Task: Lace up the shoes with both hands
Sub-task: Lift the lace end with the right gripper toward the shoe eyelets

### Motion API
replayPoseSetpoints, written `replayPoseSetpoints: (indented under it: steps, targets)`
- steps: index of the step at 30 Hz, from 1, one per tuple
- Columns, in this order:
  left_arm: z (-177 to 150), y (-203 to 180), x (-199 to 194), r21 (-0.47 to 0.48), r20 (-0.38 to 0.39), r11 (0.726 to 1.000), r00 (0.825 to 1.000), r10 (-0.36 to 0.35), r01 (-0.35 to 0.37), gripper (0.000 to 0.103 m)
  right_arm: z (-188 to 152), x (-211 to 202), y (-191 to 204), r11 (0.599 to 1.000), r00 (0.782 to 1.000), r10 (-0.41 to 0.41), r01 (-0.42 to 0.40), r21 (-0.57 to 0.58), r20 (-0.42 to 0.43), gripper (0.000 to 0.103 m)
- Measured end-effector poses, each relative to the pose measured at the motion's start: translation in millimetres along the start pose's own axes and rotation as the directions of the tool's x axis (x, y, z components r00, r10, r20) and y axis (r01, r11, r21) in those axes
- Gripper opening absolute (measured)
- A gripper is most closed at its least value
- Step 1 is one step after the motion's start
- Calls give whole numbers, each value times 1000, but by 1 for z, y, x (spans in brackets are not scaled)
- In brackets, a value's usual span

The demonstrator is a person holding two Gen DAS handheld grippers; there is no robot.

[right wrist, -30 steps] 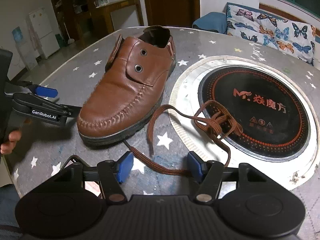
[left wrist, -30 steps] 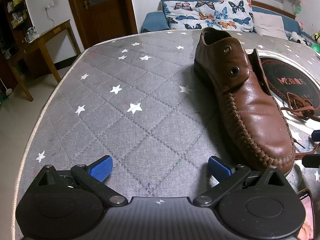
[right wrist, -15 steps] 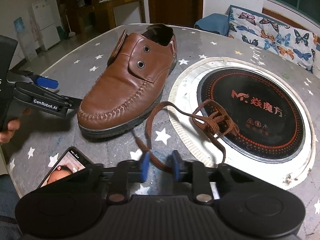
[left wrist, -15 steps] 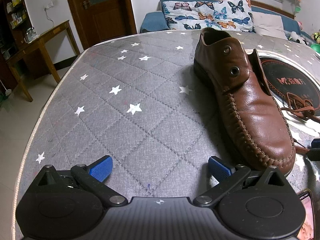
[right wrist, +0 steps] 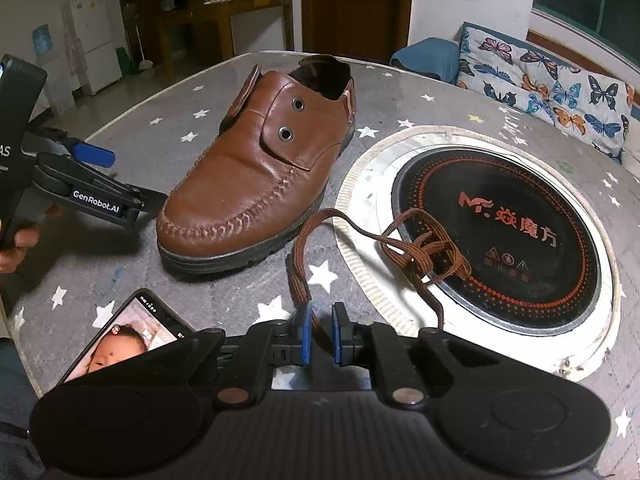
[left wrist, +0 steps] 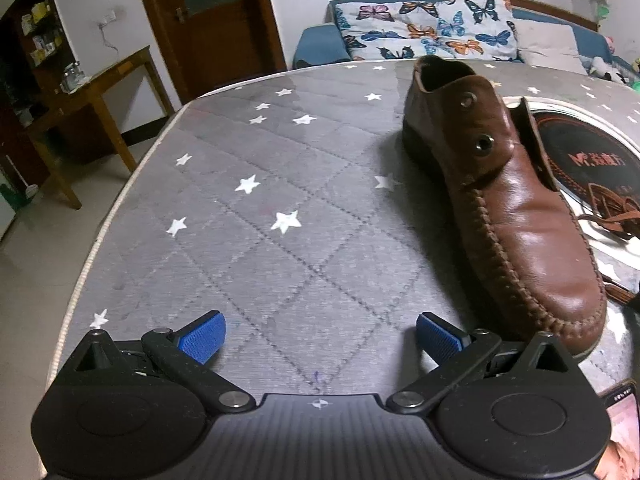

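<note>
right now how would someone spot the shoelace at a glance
Find the round black hob set in the starry grey table. The brown shoelace lies tangled on its near edge, right of the brown shoe. It is the only loose cord there.

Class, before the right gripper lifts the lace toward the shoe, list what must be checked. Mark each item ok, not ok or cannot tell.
1. Flat brown shoelace lies between the right gripper pads, whose jaws have just been closing: ok.
2. Pads press firmly on the lace: cannot tell.
3. Left gripper open, empty, beside the toe: ok.
4. Brown leather shoe upright, metal eyelets unthreaded: ok.
5. Lace untangled: not ok, since a knotted bundle lies on the round black hotplate.
</note>
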State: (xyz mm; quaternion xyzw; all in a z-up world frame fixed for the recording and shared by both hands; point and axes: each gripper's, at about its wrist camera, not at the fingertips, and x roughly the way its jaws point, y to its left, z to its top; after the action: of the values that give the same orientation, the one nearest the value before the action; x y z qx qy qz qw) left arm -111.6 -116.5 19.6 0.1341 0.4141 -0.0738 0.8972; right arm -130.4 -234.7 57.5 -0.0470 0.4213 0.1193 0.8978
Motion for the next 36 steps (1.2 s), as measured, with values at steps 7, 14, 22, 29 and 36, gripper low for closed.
replayPoseSetpoints:
  steps: [7, 14, 22, 29, 36]
  targets:
    - [6, 9, -1, -32, 10, 999, 1000, 9, -9, 103, 0, 2, 0, 1000, 1000, 6, -6, -2, -10, 11]
    - [10, 13, -4, -40, 24, 999, 1000, 5, -4, 103, -3, 1, 5, 999, 1000, 15, -15, -28, -22, 16]
    - [10, 12, -1, -30, 18, 1000, 1000, 9, -8, 103, -4, 0, 6, 999, 999, 18, -19, -39, -28, 16]
    - [10, 13, -1, -24, 23, 1000, 1000, 0, 1, 103, -5, -4, 9, 997, 1000, 9, -11, -75, -25, 7]
    - [12, 14, -4, -20, 44, 1000, 999, -9, 10, 103, 5, -18, 9, 995, 999, -10, 13, -101, 35, 6]
